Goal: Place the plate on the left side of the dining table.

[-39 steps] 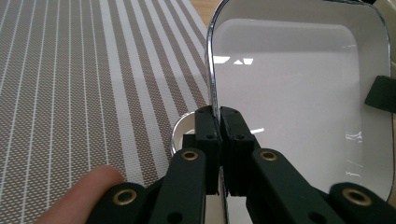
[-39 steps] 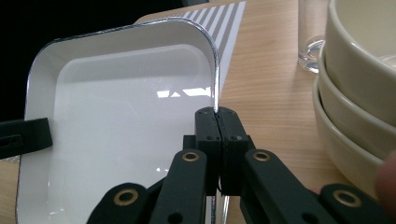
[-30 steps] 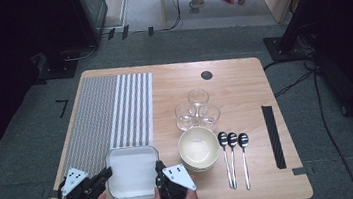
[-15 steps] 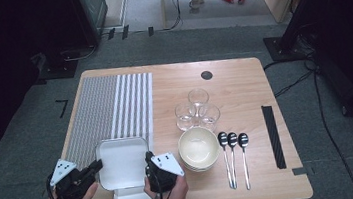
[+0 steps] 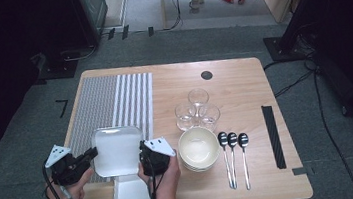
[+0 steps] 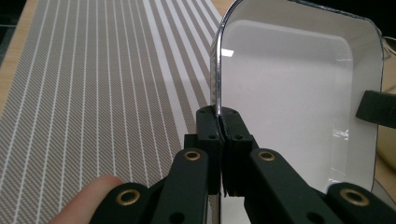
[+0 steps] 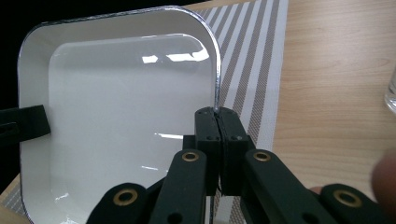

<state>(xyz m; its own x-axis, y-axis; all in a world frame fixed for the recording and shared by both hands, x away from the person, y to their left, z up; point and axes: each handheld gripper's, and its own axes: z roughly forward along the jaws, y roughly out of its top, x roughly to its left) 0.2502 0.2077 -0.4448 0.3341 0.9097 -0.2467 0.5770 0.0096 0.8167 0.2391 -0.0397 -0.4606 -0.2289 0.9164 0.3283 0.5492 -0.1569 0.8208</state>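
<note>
Down at the near edge of the counter (image 5: pixel 242 72), toward its left corner, both forearms come in side by side, each hand wrapped round a claw and pointing it inward at the same white tray (image 5: pixel 118 150). The left claw (image 5: pixel 90 154) reaches in from the tray's left side, its jaws clenched on the left rim; in the left gripper view the tips (image 6: pixel 219 123) meet on the thin silvery edge. The right claw (image 5: pixel 142 151) comes from the opposite side and grasps the right rim the same way, jaws pressed together on the edge (image 7: pixel 216 122). The right hand (image 5: pixel 165 173) sits just left of the bowls (image 5: pixel 199 148).

Between the claws the tray is held, hollow side up, over the near end of the striped mat (image 5: pixel 114 104). It is nearly square with rounded corners; its slightly longer side runs from the near edge toward the far edge. A second tray (image 5: pixel 131 195) lies flat on the counter just beneath and nearer the person, partly overlapped by the held one in the high view.
</note>
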